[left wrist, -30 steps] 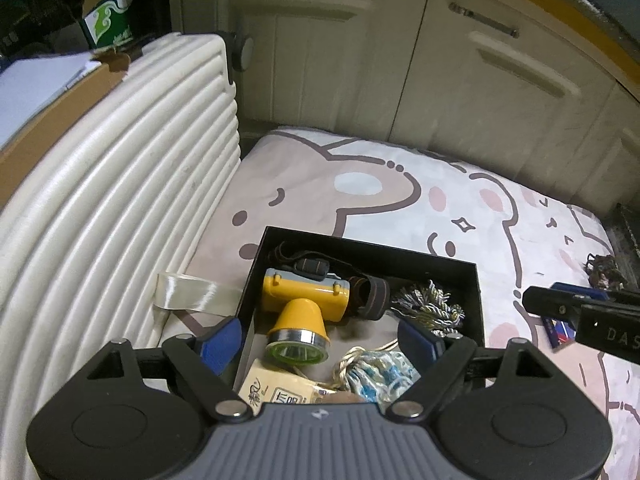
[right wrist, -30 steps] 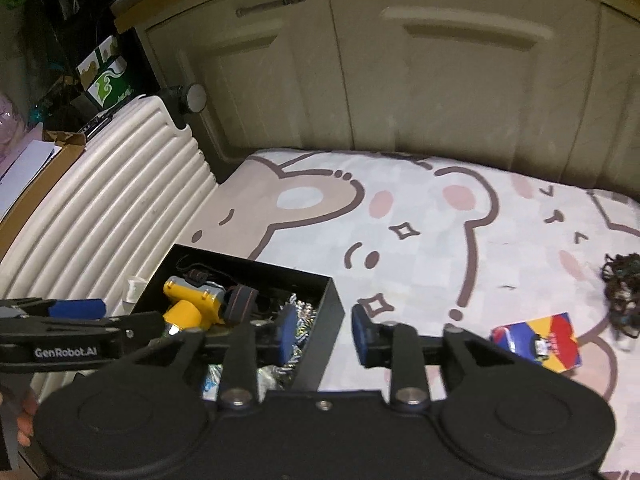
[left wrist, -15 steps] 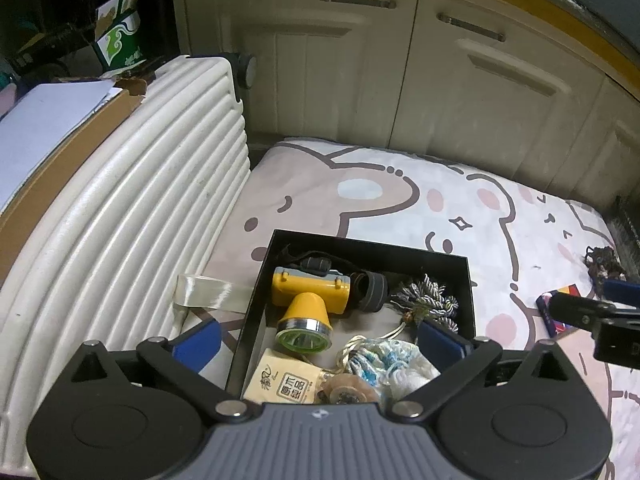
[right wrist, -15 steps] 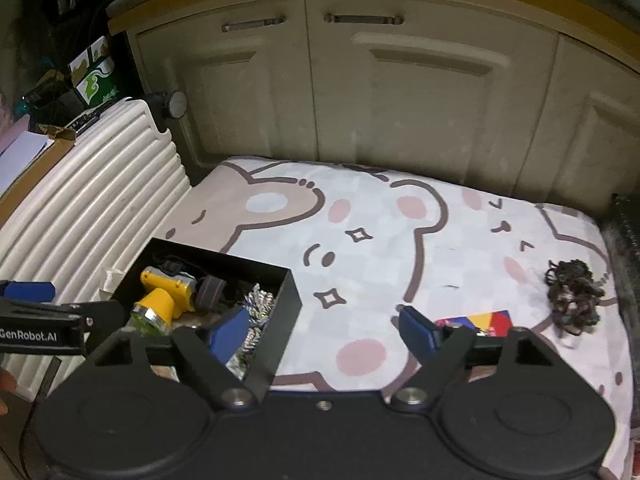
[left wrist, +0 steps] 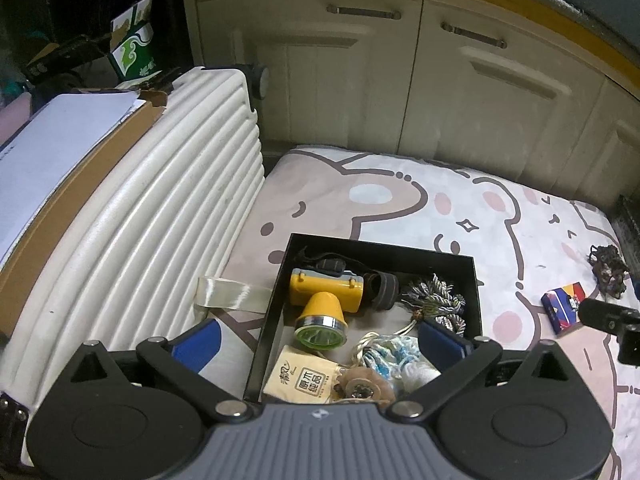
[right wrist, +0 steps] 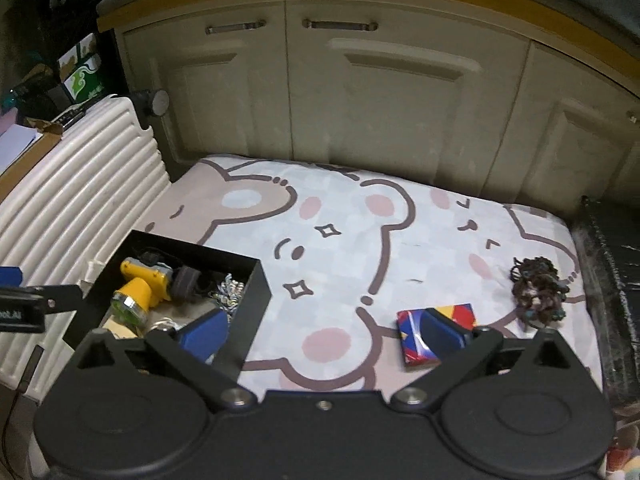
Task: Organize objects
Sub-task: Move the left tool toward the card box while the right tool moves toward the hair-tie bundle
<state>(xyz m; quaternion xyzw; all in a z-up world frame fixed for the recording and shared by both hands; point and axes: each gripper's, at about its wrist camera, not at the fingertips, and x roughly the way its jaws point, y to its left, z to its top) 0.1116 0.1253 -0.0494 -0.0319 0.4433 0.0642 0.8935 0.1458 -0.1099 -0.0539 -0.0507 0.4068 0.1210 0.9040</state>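
Right now both grippers are hanging over a bear-print mat (right wrist: 340,216) spread on the floor in front of cream cabinets (right wrist: 400,92). The left gripper (left wrist: 320,338) is hovering above a black box (left wrist: 476,280), its blue fingers (left wrist: 200,340) spread as wide as they go and holding nothing; one finger is sitting outside the box's left wall, the other over its contents. The right gripper (right wrist: 324,330) has just been opening its jaws and is now fully spread too, with nothing between them but bare mat; its left finger is hanging over the box's near corner and its right finger is overlapping, in view, a red, blue and yellow card pack (right wrist: 412,344) lying flat on the mat.

Inside the box a yellow headlamp (left wrist: 326,296) is lying with its lens toward the camera, its dark strap curled beside it. A tangle of braided cord (left wrist: 434,300) is sitting to its right, a blue-and-white rope bundle (left wrist: 390,354) nearer, and a tan pouch (left wrist: 302,378) with printed characters in the near corner. A dark tangled clump (right wrist: 538,290) is resting on the mat well apart from the box, beyond the card pack. A ribbed white suitcase (left wrist: 160,232) is lying along the mat's left edge.
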